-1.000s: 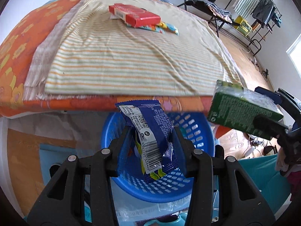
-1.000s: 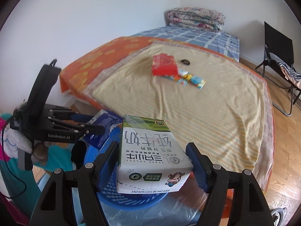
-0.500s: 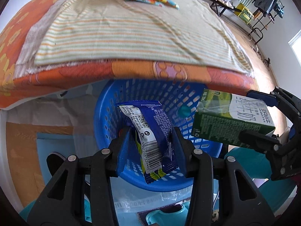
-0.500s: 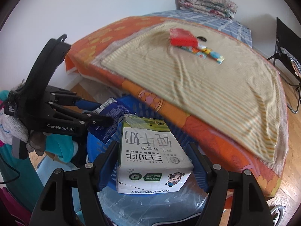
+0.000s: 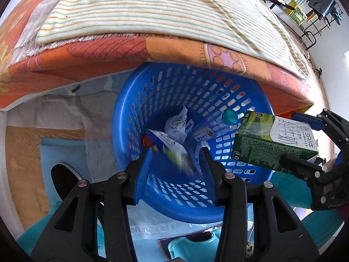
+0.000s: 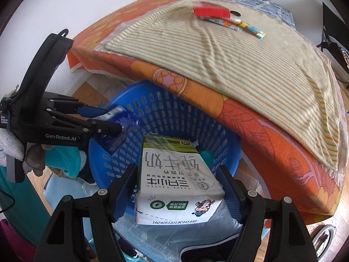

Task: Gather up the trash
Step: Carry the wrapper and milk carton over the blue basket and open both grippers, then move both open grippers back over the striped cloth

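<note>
Closest in, the left gripper (image 5: 175, 163) sits over the blue basket (image 5: 139, 100) with its jaws spread apart, and the blue snack wrapper (image 5: 174, 152) is a blur between them, apparently loose and dropping; from the right wrist view it shows just beside the fingertips at the near rim, so whether it has fully left the pads I cannot tell. If it clips that rim, it may slide down outside onto the floor.

Beside it, the right gripper (image 6: 177, 174) is clamped on the milk carton (image 6: 174, 179), holding it by its sides, low over the basket's near edge. The carton looks light and boxy; let go too early or too far back, and it may catch the rim and tip out, or knock the basket.

Down in the basket lie crumpled wrappers (image 5: 177, 124) and a teal bottle cap (image 5: 229, 116).

Farther off, on the striped blanket (image 6: 240, 50) of the bed, a red box (image 6: 211, 12) and a colourful packet (image 6: 244, 26) wait, touching each other, not yet collected.
</note>
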